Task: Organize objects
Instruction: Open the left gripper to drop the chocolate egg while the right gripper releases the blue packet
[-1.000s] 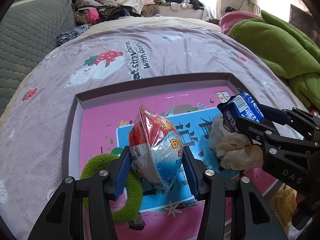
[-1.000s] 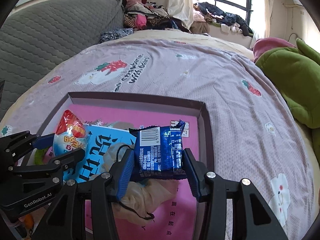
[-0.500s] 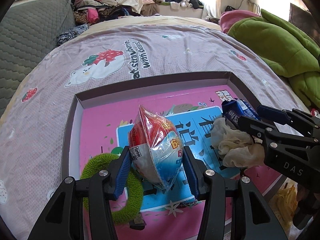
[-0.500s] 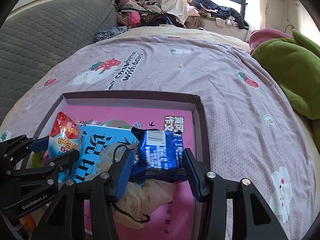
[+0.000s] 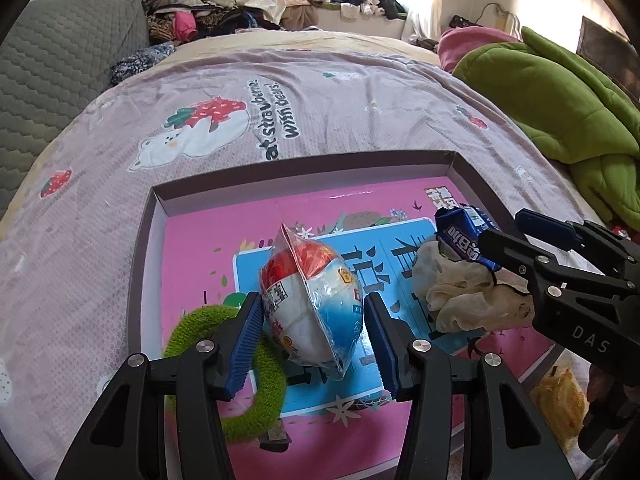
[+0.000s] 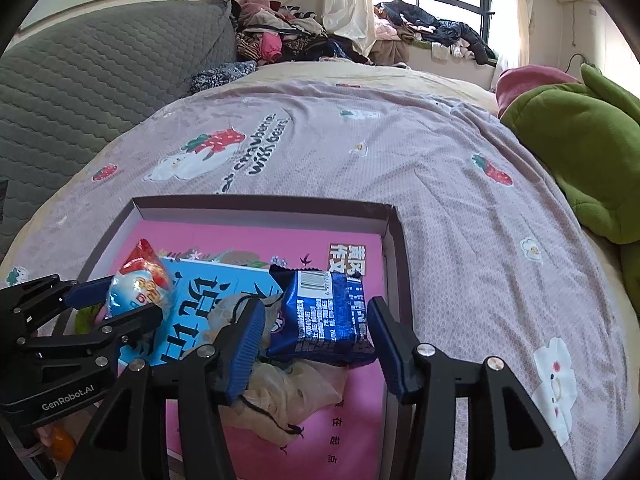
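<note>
The left gripper (image 5: 313, 334) stands over the near left part of a shallow cardboard tray (image 5: 304, 157) lying on a lilac bedsheet (image 5: 320, 92). Between its blue pads sits a red, white and blue egg-shaped snack pack (image 5: 310, 300), resting on the tray's pink and blue printed floor; the jaws are opening, the left pad looks to be at the wrapper and the right pad stands just clear of it. A green fuzzy ring (image 5: 224, 364) lies just under and left of its left finger.

The right gripper (image 6: 316, 340) is over the tray's near right corner, its jaws opening too. A blue foil snack packet (image 6: 326, 314) lies between them, apart from both pads as far as the fisheye shows, and rests on a crumpled cream cloth (image 6: 280, 396) directly beneath and ahead of the fingers. A green quilt (image 6: 580, 152) lies well off to the right.
</note>
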A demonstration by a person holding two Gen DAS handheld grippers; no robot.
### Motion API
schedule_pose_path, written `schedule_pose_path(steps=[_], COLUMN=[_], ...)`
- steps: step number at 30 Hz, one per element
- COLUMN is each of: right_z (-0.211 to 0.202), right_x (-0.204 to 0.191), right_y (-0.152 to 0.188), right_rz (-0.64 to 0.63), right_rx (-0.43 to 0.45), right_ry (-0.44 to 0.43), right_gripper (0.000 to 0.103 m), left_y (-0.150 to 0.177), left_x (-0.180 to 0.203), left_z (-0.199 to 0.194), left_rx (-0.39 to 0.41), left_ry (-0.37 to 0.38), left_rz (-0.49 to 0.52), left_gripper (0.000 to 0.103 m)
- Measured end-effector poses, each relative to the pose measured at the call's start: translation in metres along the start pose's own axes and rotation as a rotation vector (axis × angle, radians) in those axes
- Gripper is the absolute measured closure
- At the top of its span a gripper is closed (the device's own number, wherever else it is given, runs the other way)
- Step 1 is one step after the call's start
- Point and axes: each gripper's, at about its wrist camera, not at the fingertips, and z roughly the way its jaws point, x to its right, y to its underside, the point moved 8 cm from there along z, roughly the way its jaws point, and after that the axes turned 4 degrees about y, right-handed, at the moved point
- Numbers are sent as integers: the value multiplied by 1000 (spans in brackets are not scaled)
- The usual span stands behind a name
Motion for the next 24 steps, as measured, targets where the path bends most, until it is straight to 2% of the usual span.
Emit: schedule_pose_path(steps=[3, 11, 24], right_z=[-8, -31, -95], right_x=[-1, -9, -23], right_y=[-3, -6, -22], right_rz=[-2, -13, -31], right_rx=[11, 25, 100], right_ry=[0, -8, -8], right_gripper=[44, 44, 43], left_y=[-1, -6, -18], left_x=[0, -5, -6], left_z=[-6, -31, -100], left_rx=[5, 24, 107], left_ry=[-11, -48, -92], left_rz=[1, -21, -44], left_gripper=[47, 46, 46])
